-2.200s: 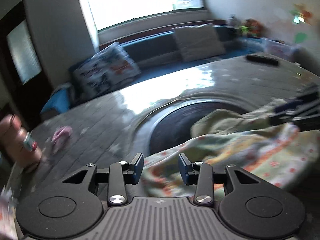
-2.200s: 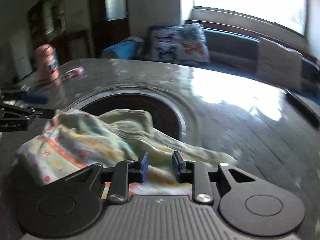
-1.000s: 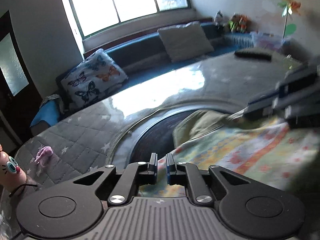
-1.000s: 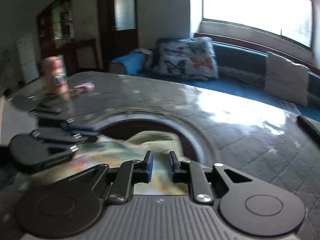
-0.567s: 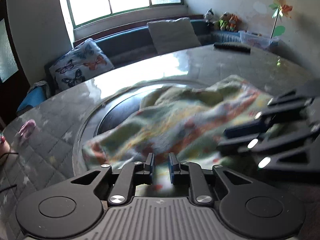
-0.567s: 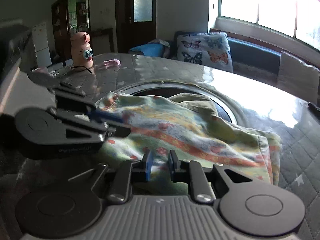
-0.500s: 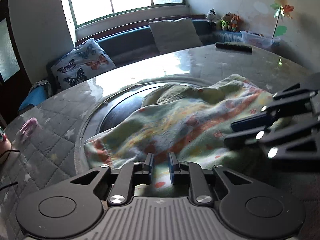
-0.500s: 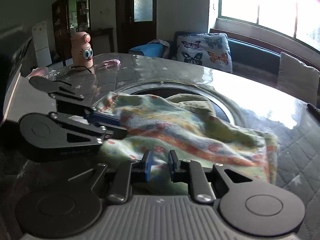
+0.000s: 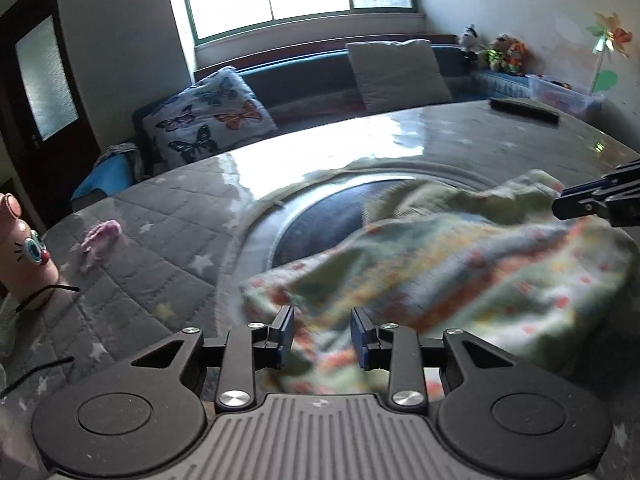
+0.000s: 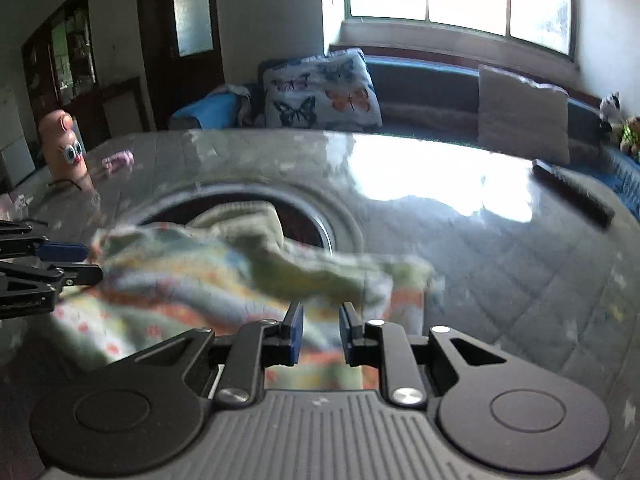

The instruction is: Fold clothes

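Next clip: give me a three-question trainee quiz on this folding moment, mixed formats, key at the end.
1. True or false: the left gripper is clamped shut on the patterned garment.
2. Multiple choice: what lies near the far right edge of the table? A) a dark flat bar-shaped object B) a pair of scissors C) a plate
3. Fill in: the pillow on the bench bears a ______ print.

Key: 1 false, its jaws stand apart with cloth between them; 2 A; 3 butterfly.
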The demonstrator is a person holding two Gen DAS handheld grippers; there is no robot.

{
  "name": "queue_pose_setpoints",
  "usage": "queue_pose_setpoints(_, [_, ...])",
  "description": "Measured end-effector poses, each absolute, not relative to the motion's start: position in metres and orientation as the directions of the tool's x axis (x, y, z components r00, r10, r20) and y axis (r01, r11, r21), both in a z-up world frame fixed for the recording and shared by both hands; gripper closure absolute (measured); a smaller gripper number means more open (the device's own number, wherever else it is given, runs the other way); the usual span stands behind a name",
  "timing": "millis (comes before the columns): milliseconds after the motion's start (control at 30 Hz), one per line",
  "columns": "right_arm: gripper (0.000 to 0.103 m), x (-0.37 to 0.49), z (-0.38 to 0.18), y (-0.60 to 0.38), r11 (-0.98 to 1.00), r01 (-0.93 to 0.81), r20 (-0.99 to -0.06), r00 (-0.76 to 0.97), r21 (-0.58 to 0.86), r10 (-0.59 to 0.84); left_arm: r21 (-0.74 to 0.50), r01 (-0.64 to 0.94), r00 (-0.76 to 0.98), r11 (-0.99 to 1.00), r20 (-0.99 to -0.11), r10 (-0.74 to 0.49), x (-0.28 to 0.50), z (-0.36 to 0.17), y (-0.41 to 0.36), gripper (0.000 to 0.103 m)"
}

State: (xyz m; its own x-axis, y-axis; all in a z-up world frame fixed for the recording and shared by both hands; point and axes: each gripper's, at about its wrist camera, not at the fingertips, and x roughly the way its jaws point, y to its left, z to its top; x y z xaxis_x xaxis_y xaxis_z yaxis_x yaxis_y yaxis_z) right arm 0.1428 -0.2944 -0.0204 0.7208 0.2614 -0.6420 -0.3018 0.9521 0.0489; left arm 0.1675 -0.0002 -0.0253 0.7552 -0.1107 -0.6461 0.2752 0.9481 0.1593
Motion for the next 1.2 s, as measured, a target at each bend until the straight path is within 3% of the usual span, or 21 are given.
queue_pose_setpoints(133, [0.084, 0.158, -0.018, -0.274, 0.931, -0.359, -0.629, 0.708, 0.072, 0.322, 0.155, 0.247, 0.756, 0.957, -0.649, -0.09, 0.18, -0.023, 0.006, 0.066])
queue_pose_setpoints(433, [0.08, 0.195, -0.042, -0.251, 0.936, -0.344, -0.692, 0.656, 0.08, 0.3, 0.126, 0.205, 0.73, 0.971, -0.681, -0.066, 0.204, -0.031, 0.014, 0.045])
queue_pose_setpoints(533, [0.077, 0.191, -0.037, -0.252, 0.935, -0.346, -0.68, 0.667, 0.079, 0.304, 0.123, 0.188, 0.735, 0.974, -0.676, -0.057, 0.203, -0.029, 0.02, 0.035])
queue_pose_setpoints(767, [0.058, 0.155, -0.022, -0.232, 0.901, -0.431, -0.641, 0.676, 0.058, 0.364, 0.123, 0.17, 0.765, 0.978, -0.642, -0.052, 0.186, -0.02, 0.025, 0.0])
queue_pose_setpoints(833, [0.049, 0.142, -0.021, -0.221, 0.887, -0.46, -0.633, 0.672, 0.051, 0.385, 0.116, 0.165, 0.77, 0.979, -0.636, -0.054, 0.181, -0.017, 0.027, 0.0])
queue_pose_setpoints(933, [0.046, 0.124, -0.019, -0.205, 0.87, -0.493, -0.619, 0.675, 0.027, 0.402, 0.109, 0.148, 0.776, 0.983, -0.629, -0.047, 0.177, -0.014, 0.03, 0.0])
queue_pose_setpoints(1033, [0.036, 0.112, -0.02, -0.19, 0.857, -0.514, -0.607, 0.676, 0.018, 0.418, 0.097, 0.125, 0.785, 0.987, -0.618, -0.038, 0.172, -0.01, 0.035, 0.0])
queue_pose_setpoints(1200, [0.034, 0.101, -0.034, -0.164, 0.856, -0.517, -0.618, 0.672, 0.005, 0.409, 0.105, 0.083, 0.804, 0.991, -0.595, -0.004, 0.163, -0.003, 0.038, 0.0])
